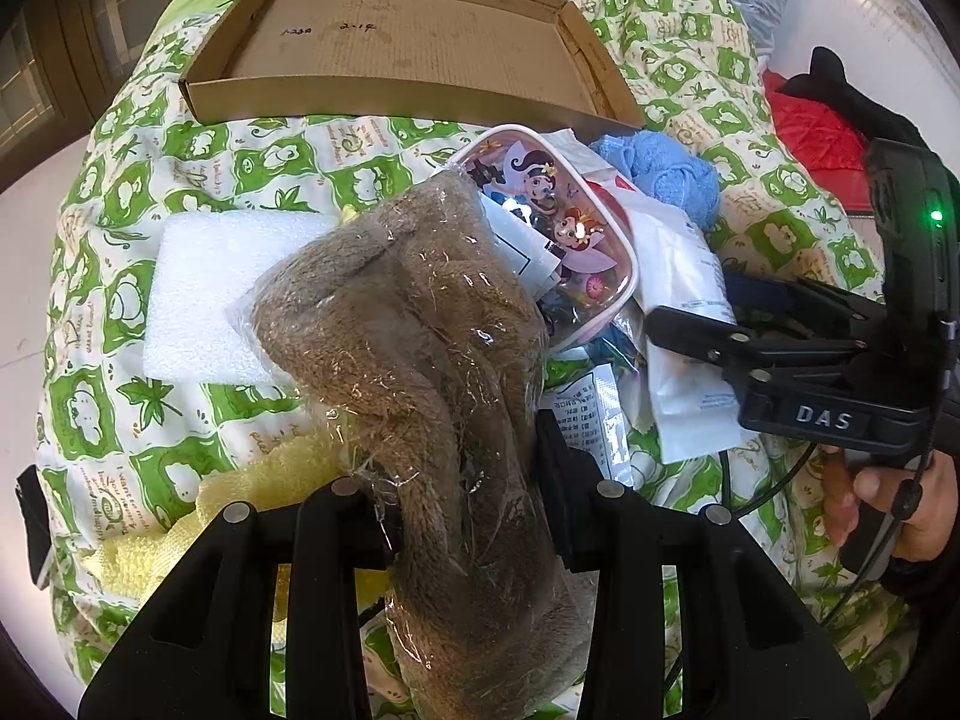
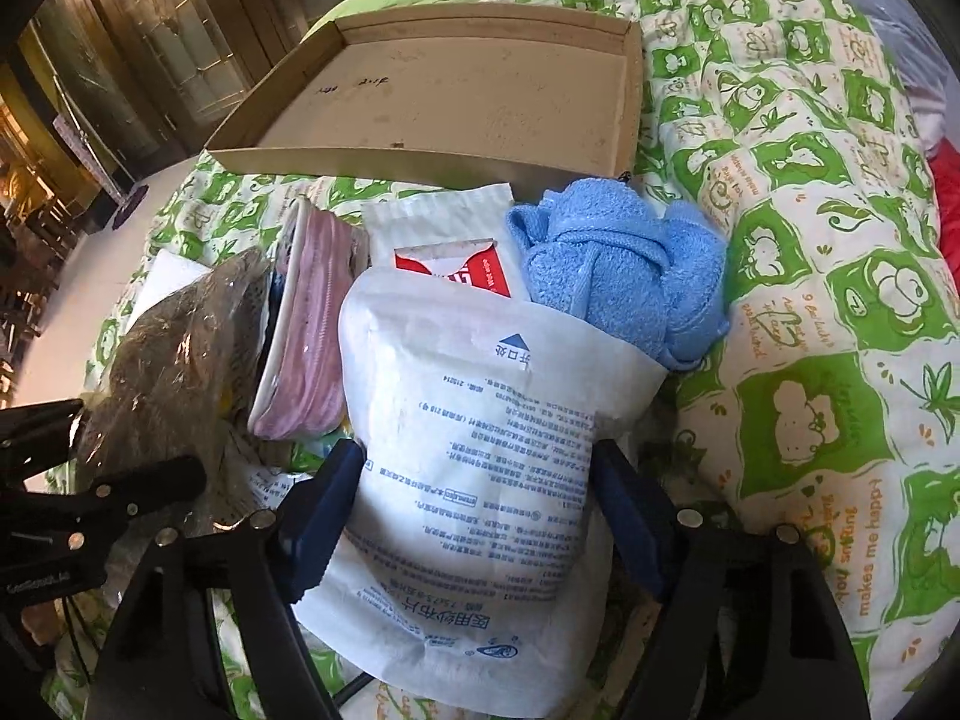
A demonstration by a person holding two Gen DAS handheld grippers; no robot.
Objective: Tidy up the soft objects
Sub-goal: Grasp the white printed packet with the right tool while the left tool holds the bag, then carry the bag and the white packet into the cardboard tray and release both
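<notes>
Right now left gripper (image 1: 465,516) is clamping a plastic-wrapped brown plush (image 1: 414,324) over the green-patterned quilt (image 1: 108,276). Right gripper (image 2: 480,516) is straddling a white printed pouch (image 2: 480,450), pads at its edges, contact unclear, blue towel (image 2: 624,270) just behind, cardboard tray (image 2: 456,96) beyond.

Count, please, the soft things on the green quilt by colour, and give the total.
Brown: 1, the wrapped plush held by the left hand-held gripper
Blue: 1, the knotted towel
Yellow: 1, the fuzzy cloth
White: 2, the foam pad and the printed gauze pack
Pink: 1, the cartoon pouch
Total: 6
</notes>
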